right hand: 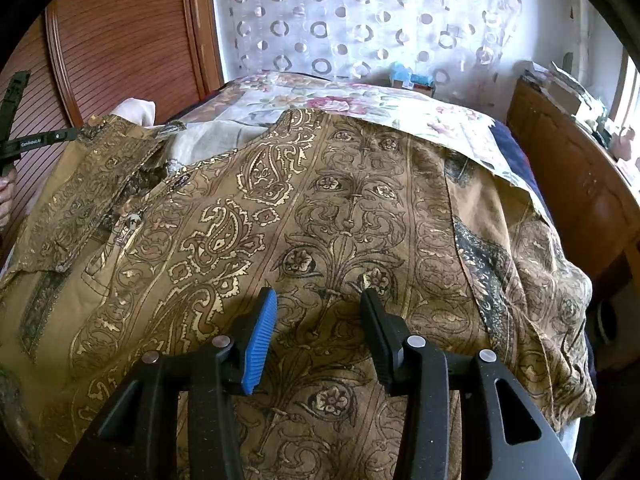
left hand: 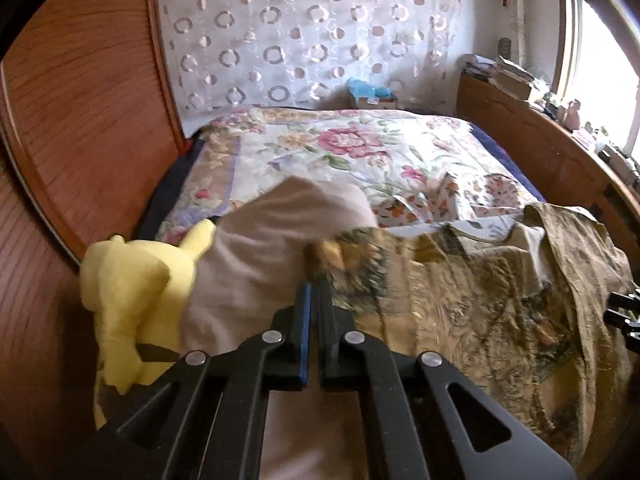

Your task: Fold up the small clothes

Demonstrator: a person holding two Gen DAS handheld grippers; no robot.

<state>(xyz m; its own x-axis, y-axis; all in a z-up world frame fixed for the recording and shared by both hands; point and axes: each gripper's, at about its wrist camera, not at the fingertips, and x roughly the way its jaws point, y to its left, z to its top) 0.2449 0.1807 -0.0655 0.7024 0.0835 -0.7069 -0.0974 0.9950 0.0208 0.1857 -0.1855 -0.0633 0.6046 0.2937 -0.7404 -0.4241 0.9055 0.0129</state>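
Left fingers (left hand: 316, 292) pinch the blurred garment (right hand: 320, 208); right fingers (right hand: 320, 300) hang spread.

A wood-framed bed (left hand: 520, 136) under a floral quilt (left hand: 340, 148) carries a brown-and-gold paisley garment (right hand: 320, 208), a pale beige cloth (left hand: 256, 248), a yellow plush toy (left hand: 136, 276) and small butterfly-print fabric (left hand: 432, 200).

A bed (left hand: 400, 148) with a floral cover stands against a white curtain (left hand: 304, 28) patterned with rings. Reddish wood panelling (left hand: 80, 80) rises on the left; a cluttered wooden shelf (left hand: 532, 120) runs under a bright window (left hand: 612, 52) on the right
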